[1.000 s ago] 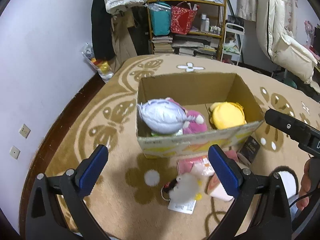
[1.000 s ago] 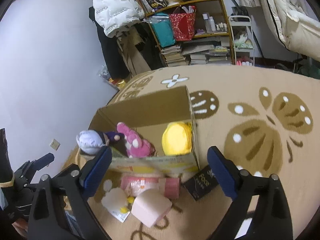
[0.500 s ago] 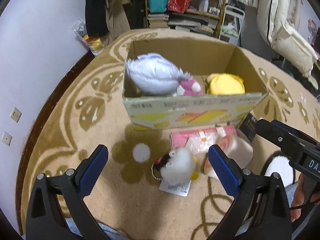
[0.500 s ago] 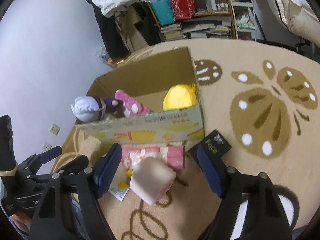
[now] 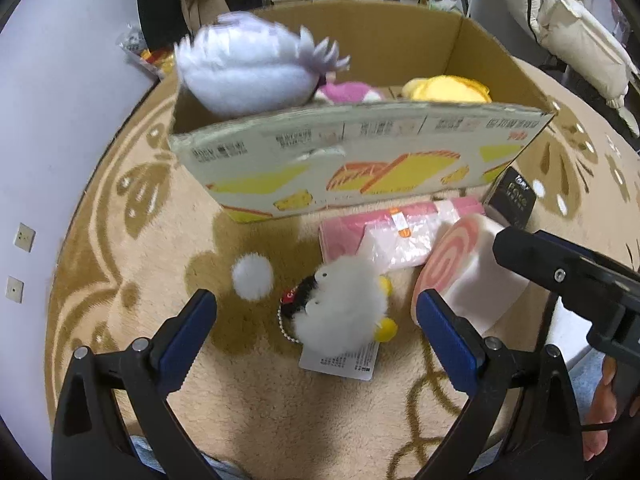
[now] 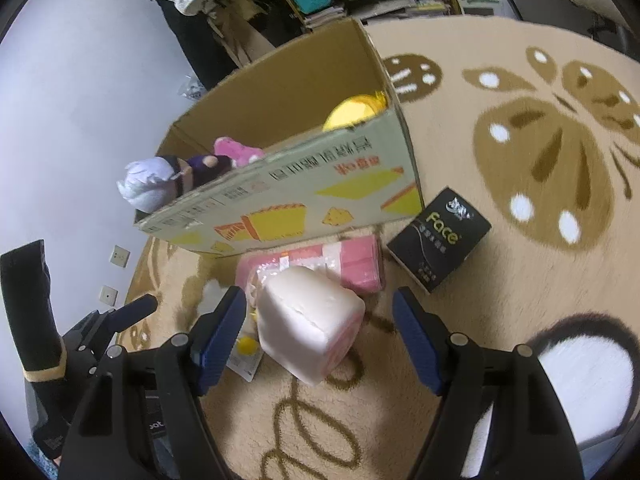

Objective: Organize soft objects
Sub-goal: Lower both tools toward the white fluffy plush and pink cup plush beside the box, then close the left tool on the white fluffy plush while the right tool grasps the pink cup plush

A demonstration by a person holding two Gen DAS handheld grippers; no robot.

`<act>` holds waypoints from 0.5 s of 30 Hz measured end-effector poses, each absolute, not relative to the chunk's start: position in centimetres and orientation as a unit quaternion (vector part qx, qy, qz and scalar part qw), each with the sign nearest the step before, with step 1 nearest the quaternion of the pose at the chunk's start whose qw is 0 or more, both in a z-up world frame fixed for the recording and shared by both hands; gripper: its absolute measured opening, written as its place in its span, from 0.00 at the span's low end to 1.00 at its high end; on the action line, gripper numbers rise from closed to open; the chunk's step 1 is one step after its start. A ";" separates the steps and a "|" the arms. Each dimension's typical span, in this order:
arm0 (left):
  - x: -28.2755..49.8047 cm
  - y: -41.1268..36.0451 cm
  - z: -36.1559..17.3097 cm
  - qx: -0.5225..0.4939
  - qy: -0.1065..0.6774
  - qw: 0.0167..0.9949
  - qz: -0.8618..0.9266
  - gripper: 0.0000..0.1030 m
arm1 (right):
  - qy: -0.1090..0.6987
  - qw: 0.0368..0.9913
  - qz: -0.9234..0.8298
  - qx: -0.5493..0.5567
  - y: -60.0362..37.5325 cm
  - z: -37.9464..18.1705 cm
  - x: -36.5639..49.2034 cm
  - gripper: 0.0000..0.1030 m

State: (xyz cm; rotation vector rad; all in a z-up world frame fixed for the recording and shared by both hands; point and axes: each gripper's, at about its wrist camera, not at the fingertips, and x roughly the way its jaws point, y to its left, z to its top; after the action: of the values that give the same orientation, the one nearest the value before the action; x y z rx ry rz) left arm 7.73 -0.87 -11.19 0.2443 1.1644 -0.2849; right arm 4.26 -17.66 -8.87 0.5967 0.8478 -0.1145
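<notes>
Cardboard box (image 5: 360, 160) on carpet (image 5: 256, 416) holds lilac plush (image 5: 244, 76), pink plush (image 5: 344, 92), yellow plush (image 5: 444, 89). Left hand-held gripper (image 5: 314, 330) wide around white fluffy toy (image 5: 340, 312); right hand-held gripper (image 6: 318, 338), closing, straddles roll-cake cushion (image 6: 308, 332), pads clear.

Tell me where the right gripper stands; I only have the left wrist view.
Observer: The right gripper straddles the white roll cushion. Its jaws have just been closing, and the pads are not pressing on it yet.
Operator: Check the cardboard box behind the lavender plush.
Observer: In the cardboard box, something dark purple and plush lies between the lavender plush and the pink plush.
Operator: Describe the black box's top.
Observer: The black box reads "face" in green and lies apart from the cushion.
</notes>
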 end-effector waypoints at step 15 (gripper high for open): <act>9.1 -0.1 -13.6 0.075 0.589 0.793 -0.136 0.82 | 0.440 0.835 -0.028 0.330 -17.4 -11.7 5.6 0.77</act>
State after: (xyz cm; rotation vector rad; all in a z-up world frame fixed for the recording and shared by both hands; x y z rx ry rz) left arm 9.10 -0.06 -13.59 0.1613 1.2654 -0.2925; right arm 5.61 -17.38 -11.74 0.6980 0.9311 -0.0583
